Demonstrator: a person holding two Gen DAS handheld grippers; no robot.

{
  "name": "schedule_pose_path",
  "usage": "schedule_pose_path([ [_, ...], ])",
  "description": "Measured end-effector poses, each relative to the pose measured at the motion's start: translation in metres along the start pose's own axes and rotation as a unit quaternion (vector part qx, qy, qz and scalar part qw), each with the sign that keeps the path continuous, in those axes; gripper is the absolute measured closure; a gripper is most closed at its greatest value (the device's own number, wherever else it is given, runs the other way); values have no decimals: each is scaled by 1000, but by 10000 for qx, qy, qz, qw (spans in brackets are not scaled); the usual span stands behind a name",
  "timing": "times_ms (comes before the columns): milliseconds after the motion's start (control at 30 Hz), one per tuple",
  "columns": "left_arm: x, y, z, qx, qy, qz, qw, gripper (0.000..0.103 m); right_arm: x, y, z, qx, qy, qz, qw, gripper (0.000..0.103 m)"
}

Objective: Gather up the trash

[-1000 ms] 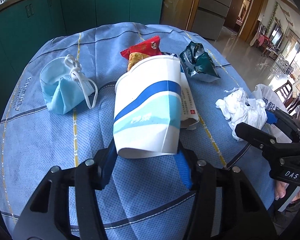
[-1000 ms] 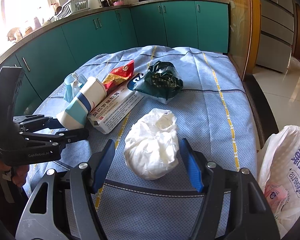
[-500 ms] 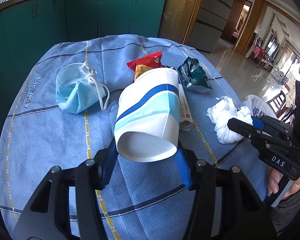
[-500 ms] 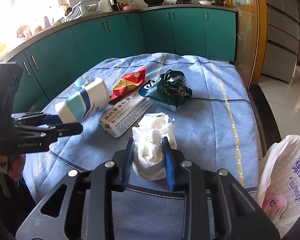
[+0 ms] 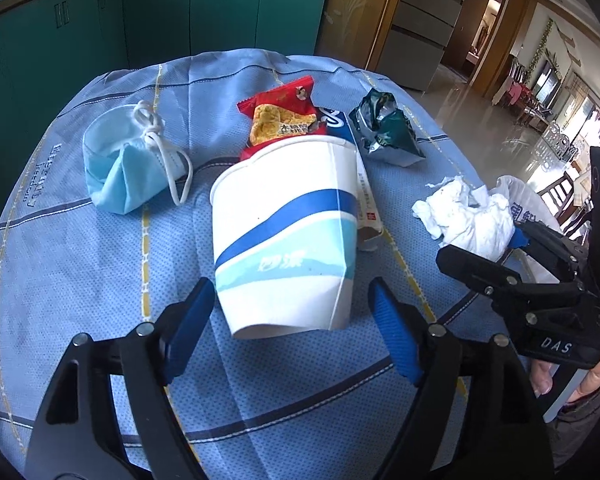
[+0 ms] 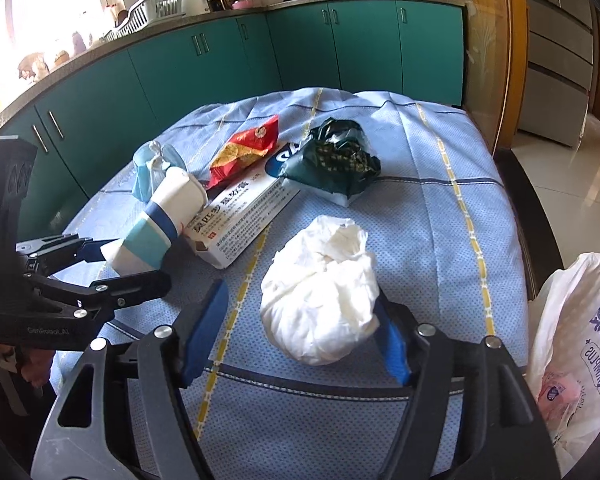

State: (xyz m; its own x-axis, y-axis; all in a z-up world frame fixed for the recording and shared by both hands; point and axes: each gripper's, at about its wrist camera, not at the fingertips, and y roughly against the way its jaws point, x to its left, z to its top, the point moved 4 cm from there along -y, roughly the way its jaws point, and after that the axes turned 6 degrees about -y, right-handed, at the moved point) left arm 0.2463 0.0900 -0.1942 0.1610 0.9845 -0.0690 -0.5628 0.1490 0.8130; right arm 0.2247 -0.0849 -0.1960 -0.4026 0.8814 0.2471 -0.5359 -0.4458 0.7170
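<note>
As my left gripper (image 5: 290, 326) opens around the paper cup (image 5: 286, 236), my right gripper (image 6: 300, 328) opens, tissue wad (image 6: 320, 300) between its pads.

My left gripper (image 5: 290, 328) squeezed the paper cup (image 5: 286, 236) a moment ago; now its jaws are opening, pads clear on both sides, and the cup lies back on the tablecloth (image 5: 80, 280) at 12 o'clock of the jaws. My right gripper (image 6: 296, 332) pinched the tissue wad (image 6: 324, 292) narrow half a second back; now its jaws are opening, and the wad is back to full width between them.
</note>
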Motion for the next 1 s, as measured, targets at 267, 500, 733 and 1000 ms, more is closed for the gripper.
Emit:
schedule_pose_path([
  [267,1,2,-2,-20,-113,186,9998,43,6,4,0,-87,186,16,9998,64],
  [500,12,36,3,-592,14,81,9982,43,4,18,2,-312,187,127,9993,70],
  [733,-4,67,13,-1333,-139,-198,9908,43,-7,45,10,-778,120,39,9969,70],
  [1000,-68,61,32,-1462,-475,-578,9864,43,-72,90,9,-1180,-528,-482,9904,70],
])
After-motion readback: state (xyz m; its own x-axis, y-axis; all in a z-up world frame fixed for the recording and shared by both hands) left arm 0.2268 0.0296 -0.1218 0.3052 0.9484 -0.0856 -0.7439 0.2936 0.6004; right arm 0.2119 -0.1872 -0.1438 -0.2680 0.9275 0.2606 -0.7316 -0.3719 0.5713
